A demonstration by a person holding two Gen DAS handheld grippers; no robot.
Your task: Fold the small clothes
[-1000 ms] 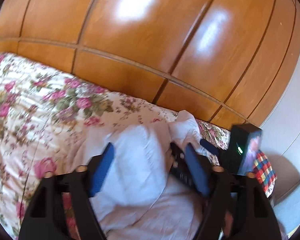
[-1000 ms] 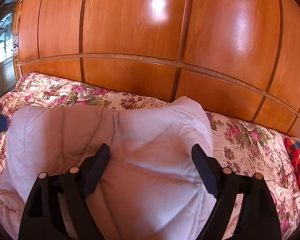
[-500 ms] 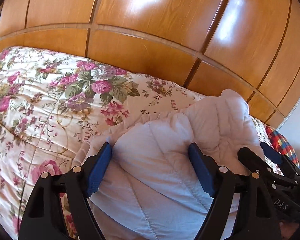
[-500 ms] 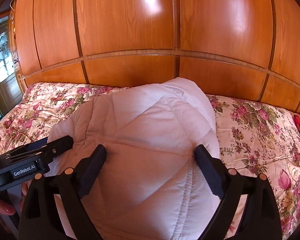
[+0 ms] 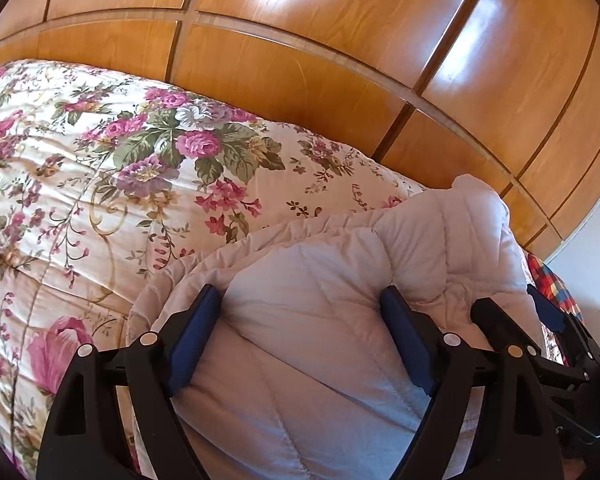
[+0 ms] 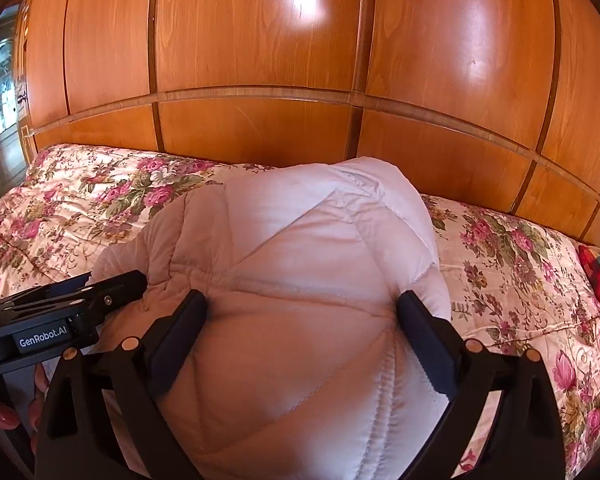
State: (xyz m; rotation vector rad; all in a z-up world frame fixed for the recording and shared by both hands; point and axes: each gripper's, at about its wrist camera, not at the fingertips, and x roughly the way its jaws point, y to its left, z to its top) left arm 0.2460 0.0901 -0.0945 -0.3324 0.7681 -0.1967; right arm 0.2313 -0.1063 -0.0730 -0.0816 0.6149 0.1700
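1. Looking at a white padded jacket (image 6: 300, 280) bunched on the flowered bedspread (image 5: 100, 200), near the wooden wardrobe (image 6: 260, 60).
2. Our left gripper (image 5: 304, 320) is wide open, nothing clamped; the jacket bulges between the pads, and we can't tell whether they press it.
3. Our right gripper (image 6: 304, 320) has just been opening. It is wide too, jacket between the pads, no pinch.
4. Key relation: the jacket lies right under and ahead of both grippers, long axis roughly left to right, bulk piled at the right end.
5. We judge both equally near. Next grab likely needs an edge, not this puffy middle.
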